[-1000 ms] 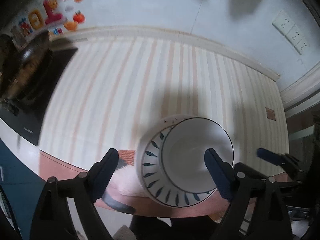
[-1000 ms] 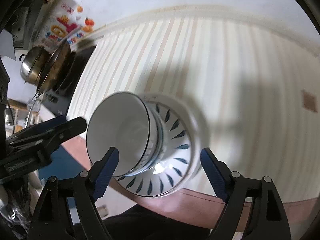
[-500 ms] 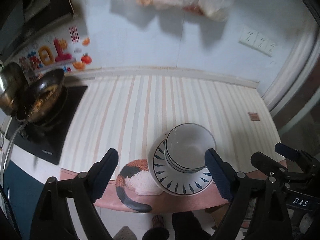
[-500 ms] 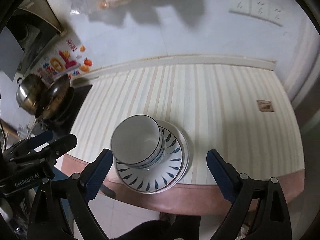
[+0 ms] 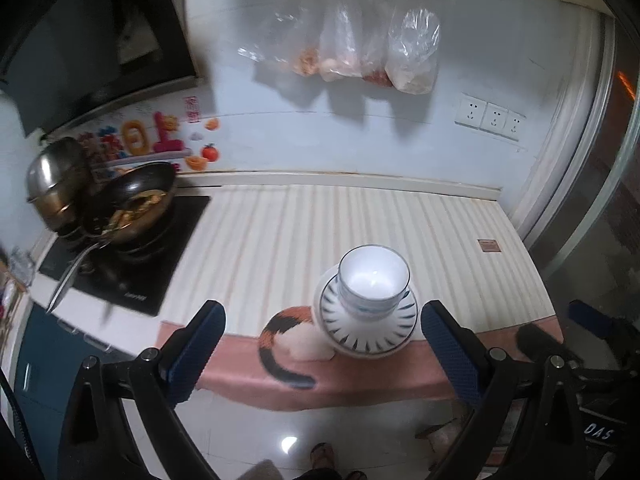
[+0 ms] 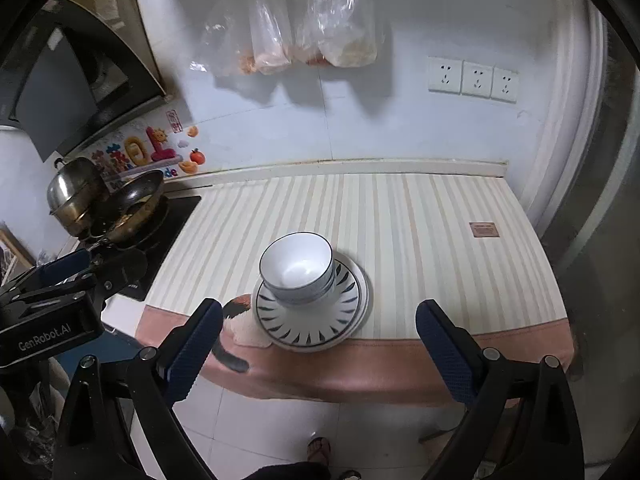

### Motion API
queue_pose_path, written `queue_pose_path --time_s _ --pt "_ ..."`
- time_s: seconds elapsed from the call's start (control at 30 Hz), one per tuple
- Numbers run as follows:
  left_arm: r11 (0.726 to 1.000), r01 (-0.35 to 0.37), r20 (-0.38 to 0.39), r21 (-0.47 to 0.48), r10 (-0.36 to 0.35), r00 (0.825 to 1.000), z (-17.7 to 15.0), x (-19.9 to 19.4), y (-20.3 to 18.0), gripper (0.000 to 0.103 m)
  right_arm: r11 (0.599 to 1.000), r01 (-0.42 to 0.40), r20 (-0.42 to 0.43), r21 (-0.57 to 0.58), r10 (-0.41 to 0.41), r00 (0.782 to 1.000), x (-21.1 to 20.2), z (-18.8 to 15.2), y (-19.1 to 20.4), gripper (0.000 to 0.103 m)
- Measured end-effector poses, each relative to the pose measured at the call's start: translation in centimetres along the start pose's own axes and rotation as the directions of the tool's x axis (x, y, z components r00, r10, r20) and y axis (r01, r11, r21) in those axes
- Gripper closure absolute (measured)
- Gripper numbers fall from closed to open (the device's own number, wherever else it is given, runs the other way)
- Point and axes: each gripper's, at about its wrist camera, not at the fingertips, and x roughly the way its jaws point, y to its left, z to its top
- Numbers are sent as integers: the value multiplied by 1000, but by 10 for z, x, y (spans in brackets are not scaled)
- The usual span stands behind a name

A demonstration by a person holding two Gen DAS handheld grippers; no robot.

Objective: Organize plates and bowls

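White bowls with dark rims (image 5: 374,280) sit nested in a stack on blue-leaf patterned plates (image 5: 366,338) near the front edge of the striped counter (image 5: 300,240). My left gripper (image 5: 322,312) hangs well back from and above the stack, its jaws opening with nothing between them. In the right wrist view the same bowls (image 6: 296,266) stand on the plates (image 6: 316,330), and my right gripper (image 6: 319,308) is open and empty, also far back over the floor. The left gripper's body shows at the left edge (image 6: 60,312).
A cat-patterned cloth (image 5: 288,332) lies partly under the plates at the counter's pink front edge. A black cooktop (image 5: 132,276) with a frying pan (image 5: 140,204) and steel pot (image 5: 56,188) stands at left. Plastic bags (image 5: 360,52) hang on the wall. Feet (image 6: 320,450) show on the tiled floor.
Both grippers have pulled back and up from the stack, which now looks small and distant. Their jaws have widened. The bowls and plates stay on the counter.
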Motion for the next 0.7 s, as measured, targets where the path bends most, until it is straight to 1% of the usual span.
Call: queue_pose_path --time_s 0.13,0.33,0.43,0.53,0.7 --pt "999 -30 8 -36 30 1000 -22 -29 4 3 1000 -7 30 -11 8 1000 -34 -22 -1 3" --pt "996 -67 13 -51 68 998 -53 -62 -4 3 999 -2 74 -39 4 997 -86 -51 -7 3" --pt "996 -77 28 -44 79 997 -63 -74 -10 3 999 -7 91 -45 11 996 -107 -63 -12 3" --pt "996 -73 39 -44 75 996 -70 -84 -14 3 999 -6 106 -49 11 994 -123 -71 -16 3" --pt "997 -74 58 -38 76 995 -74 -95 -16 3 999 -9 115 -41 14 993 -138 -77 -22 3"
